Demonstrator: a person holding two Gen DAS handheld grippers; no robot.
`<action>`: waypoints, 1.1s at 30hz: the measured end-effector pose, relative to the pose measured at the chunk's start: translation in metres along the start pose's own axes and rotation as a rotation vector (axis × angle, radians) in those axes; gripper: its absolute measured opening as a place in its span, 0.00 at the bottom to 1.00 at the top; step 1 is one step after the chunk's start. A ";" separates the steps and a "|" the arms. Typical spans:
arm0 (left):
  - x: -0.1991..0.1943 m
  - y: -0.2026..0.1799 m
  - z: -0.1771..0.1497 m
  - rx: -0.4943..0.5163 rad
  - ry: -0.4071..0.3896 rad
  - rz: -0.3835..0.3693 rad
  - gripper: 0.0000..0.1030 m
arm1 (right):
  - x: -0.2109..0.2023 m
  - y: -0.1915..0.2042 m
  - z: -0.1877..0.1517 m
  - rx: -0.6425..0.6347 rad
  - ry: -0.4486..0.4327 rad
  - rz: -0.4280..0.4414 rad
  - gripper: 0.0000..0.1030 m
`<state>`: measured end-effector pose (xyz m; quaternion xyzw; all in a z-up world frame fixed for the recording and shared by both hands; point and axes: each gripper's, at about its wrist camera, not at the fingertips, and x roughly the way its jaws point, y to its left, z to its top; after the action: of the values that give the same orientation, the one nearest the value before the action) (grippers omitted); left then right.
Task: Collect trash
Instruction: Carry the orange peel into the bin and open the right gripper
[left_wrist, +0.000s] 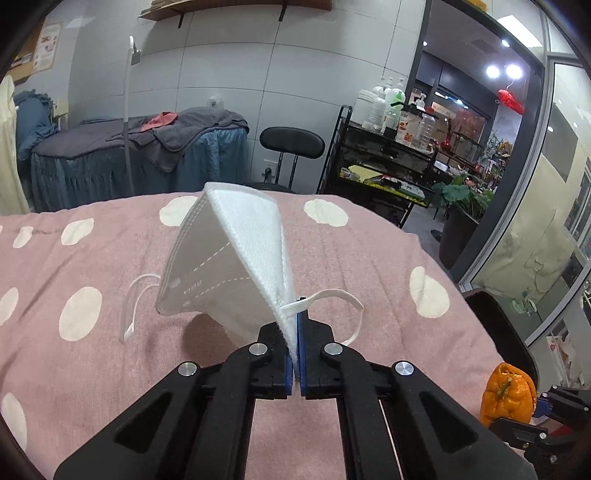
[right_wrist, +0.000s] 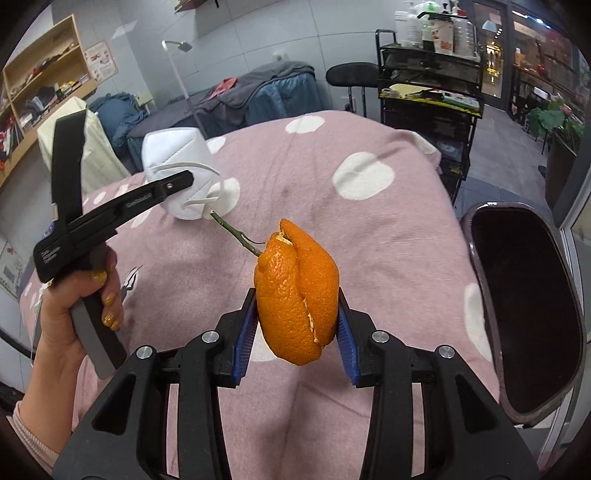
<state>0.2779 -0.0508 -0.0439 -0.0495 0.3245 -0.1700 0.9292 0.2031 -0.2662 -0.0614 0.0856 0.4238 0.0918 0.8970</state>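
Above the spotted pink bed (left_wrist: 110, 332), the left gripper (left_wrist: 295, 363) was clamped on a white face mask (left_wrist: 236, 254) by its edge, while the right gripper (right_wrist: 297, 325) pinched an orange peel (right_wrist: 297, 291), both apparently lifted for the dark bin (right_wrist: 517, 306) alongside.

In my left view, a white folded face mask (left_wrist: 236, 254) stands tilted above the pink dotted bedcover (left_wrist: 92, 332), pinched at one edge, ear loops dangling. In my right view, an orange peel (right_wrist: 297, 291) with green stem sits upright, clamped, raised above the cover.
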 end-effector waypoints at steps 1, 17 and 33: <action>-0.005 -0.004 0.000 0.000 -0.010 -0.005 0.02 | -0.002 -0.004 0.000 0.005 -0.007 0.000 0.39; -0.070 -0.103 -0.008 0.108 -0.129 -0.182 0.02 | -0.073 -0.073 -0.022 0.121 -0.157 -0.069 0.39; -0.067 -0.154 -0.019 0.156 -0.102 -0.292 0.02 | -0.071 -0.179 -0.027 0.263 -0.164 -0.250 0.39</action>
<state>0.1730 -0.1713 0.0114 -0.0323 0.2519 -0.3251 0.9110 0.1546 -0.4546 -0.0673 0.1559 0.3651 -0.0840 0.9140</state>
